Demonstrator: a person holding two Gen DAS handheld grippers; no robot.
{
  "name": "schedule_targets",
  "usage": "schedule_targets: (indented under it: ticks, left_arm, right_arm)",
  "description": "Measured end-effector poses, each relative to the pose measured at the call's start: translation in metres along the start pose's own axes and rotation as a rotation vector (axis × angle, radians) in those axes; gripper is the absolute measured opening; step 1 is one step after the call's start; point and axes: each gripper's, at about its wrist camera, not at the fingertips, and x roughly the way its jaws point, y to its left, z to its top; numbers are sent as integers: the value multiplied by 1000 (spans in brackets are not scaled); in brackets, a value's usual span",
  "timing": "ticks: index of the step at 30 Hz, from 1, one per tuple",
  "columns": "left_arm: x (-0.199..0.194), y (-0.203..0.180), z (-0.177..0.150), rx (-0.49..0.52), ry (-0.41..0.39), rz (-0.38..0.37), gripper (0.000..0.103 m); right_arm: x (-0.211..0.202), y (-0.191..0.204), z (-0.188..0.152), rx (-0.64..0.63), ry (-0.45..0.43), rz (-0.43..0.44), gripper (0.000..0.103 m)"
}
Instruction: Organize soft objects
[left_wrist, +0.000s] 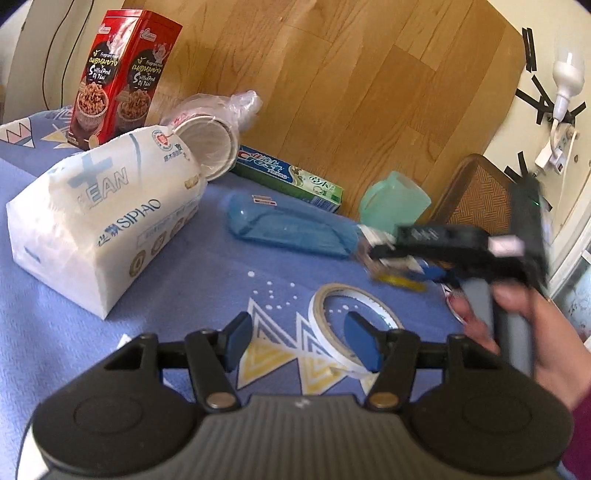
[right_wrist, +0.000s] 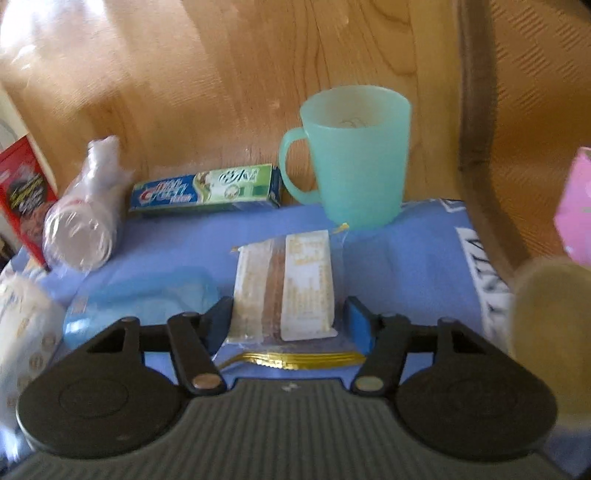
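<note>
1. Now, the right gripper (right_wrist: 288, 317), jaws apart, straddles a wrapped snack packet (right_wrist: 284, 288) near the blue cloth's (right_wrist: 406, 258) far edge; pads look clear of it.
2. Left gripper (left_wrist: 301, 341) hangs half-open, empty, over a tape roll (left_wrist: 332, 332).
3. Pick-up under way, apparently; next, close gently on the packet.

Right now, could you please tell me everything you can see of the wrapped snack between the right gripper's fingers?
The wrapped snack is a flat, pale rectangular bar with a brown band down its middle, sealed in clear plastic with a gold-edged seam at its near end. It lies flat on the blue cloth, just in front of the green cup. The right gripper straddles it with open fingers; contact is unclear.
</note>
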Motion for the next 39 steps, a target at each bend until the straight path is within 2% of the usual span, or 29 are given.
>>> schedule_targets:
  ticks: [8,13,14,16,19,22,24,25,26,28,29,30,31,35,39]
  left_arm:
    - [-1,-6,-3,32,-10,17,57]
    - [-3,-13,-5,69,-12,3,57]
    - [-2,-14,-5,74,-7,6,57]
    - [-1,-15,-5,84,3,-1,57]
    - [-2,-21,-6,96,38,-39,57]
    - [-10,-35,-12,57,104,-157,58]
    - [-14,-56,-18,80,131,-217,65]
    - [-13,-66,-20,90,148,-240,80]
    - [-11,-78,-24,103,170,-272,89]
    - [-6,-97,-29,137,190,-311,90]
    - [-1,-106,-33,159,201,-315,90]
    - [5,-113,-37,174,217,-315,88]
    - [12,-118,-42,183,240,-313,81]
    - [11,-125,-59,266,174,-290,80]
    - [10,-121,-58,247,172,-310,79]
  right_arm:
    - [-99,-17,-84,-42,-47,74,65]
    - [-158,-19,-138,-120,-115,119,68]
    - [-166,-21,-145,-119,-139,128,71]
    - [-177,-22,-156,-116,-191,118,89]
    - [-177,-21,-161,-147,-184,126,91]
    - [-176,-19,-162,-218,-171,141,92]
    - [-172,-18,-162,-270,-158,127,93]
    - [-167,-17,-160,-283,-137,131,93]
    - [-162,-16,-159,-291,-119,132,93]
    - [-155,-14,-162,-308,-88,149,95]
    - [-153,-9,-165,-343,-100,131,95]
    - [-152,-5,-168,-369,-106,117,94]
    - [-153,-3,-168,-379,-108,131,90]
    - [-154,-2,-169,-383,-120,140,85]
    - [-153,-2,-168,-379,-120,143,85]
